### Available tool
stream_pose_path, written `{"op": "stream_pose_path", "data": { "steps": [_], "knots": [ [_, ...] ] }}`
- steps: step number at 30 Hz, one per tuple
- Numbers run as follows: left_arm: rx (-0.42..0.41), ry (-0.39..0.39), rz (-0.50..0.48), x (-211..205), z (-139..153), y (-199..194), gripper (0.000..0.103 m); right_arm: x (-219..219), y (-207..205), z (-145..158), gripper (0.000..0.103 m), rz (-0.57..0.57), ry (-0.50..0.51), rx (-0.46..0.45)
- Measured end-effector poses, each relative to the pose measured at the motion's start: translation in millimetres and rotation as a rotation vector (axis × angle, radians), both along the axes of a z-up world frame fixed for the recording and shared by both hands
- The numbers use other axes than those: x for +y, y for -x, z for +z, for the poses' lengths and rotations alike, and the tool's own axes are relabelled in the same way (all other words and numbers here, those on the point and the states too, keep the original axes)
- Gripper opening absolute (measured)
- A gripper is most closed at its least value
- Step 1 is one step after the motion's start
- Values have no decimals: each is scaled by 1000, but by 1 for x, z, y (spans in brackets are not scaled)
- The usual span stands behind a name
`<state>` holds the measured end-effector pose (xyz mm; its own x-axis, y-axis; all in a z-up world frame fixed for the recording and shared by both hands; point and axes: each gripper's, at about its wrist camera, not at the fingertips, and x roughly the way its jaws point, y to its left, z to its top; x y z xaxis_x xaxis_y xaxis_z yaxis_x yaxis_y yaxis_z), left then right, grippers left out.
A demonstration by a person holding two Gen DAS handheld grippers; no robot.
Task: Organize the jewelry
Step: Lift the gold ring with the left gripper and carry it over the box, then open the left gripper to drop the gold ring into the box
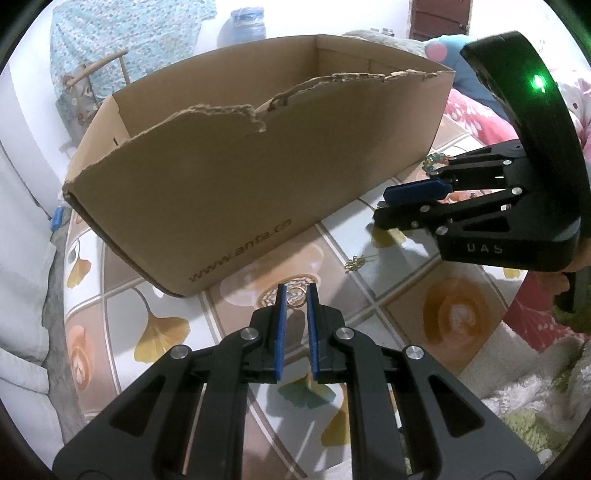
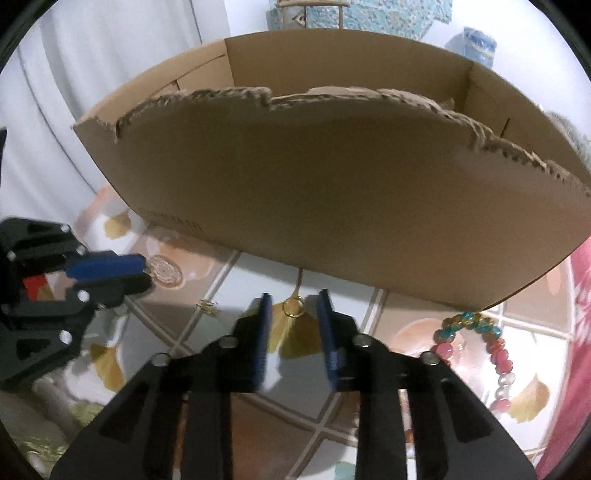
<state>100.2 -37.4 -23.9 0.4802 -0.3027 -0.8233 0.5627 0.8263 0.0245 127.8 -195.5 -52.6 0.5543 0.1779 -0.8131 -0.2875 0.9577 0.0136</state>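
Observation:
My left gripper (image 1: 296, 292) is low over the patterned tablecloth, and its blue pads rest against the sides of a small gold ring (image 1: 295, 297). In the right wrist view, my right gripper (image 2: 294, 304) stands open. A second gold ring (image 2: 293, 308) lies between its tips with a gap on each side. A small gold charm (image 1: 354, 264) lies on the cloth between the two grippers. A bead bracelet (image 2: 480, 339) in pink, teal and amber lies to the right. The torn-edged cardboard box (image 1: 258, 166) stands just behind everything. From the left wrist view the right gripper (image 1: 382, 207) shows side-on.
The tablecloth (image 1: 369, 314) has a tile and ginkgo-leaf print. Pink floral fabric (image 1: 476, 114) lies on the right and white cloth (image 2: 55, 110) hangs on the left. A blue jar (image 1: 243, 26) stands behind the box. A fluffy mat (image 1: 524, 406) sits near the front right edge.

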Motion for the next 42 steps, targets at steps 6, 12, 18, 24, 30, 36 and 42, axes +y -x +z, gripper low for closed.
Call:
{"op": "stream_pose_path", "data": {
  "steps": [6,12,18,24,30,36,42],
  "knots": [
    [-9,4,14,4,3,1,10,9,0,-1,11,1,-15,5],
    [-33,0,28,11,12,8,10,6,8,4,11,-8,-60,-7],
    [-69,11,38,17,28,17,10,1,30,28,11,4,-90,-52],
    [-151,67,14,18,68,27,10,-3,55,72,11,27,-137,-145],
    [-262,126,-18,13,112,22,10,-13,46,131,11,79,-228,-265],
    [-335,127,-3,2,126,-21,10,-18,-20,134,11,103,-240,-205],
    [-179,77,54,-7,96,-86,10,-19,-85,102,11,58,-237,-1]
  ]
}}
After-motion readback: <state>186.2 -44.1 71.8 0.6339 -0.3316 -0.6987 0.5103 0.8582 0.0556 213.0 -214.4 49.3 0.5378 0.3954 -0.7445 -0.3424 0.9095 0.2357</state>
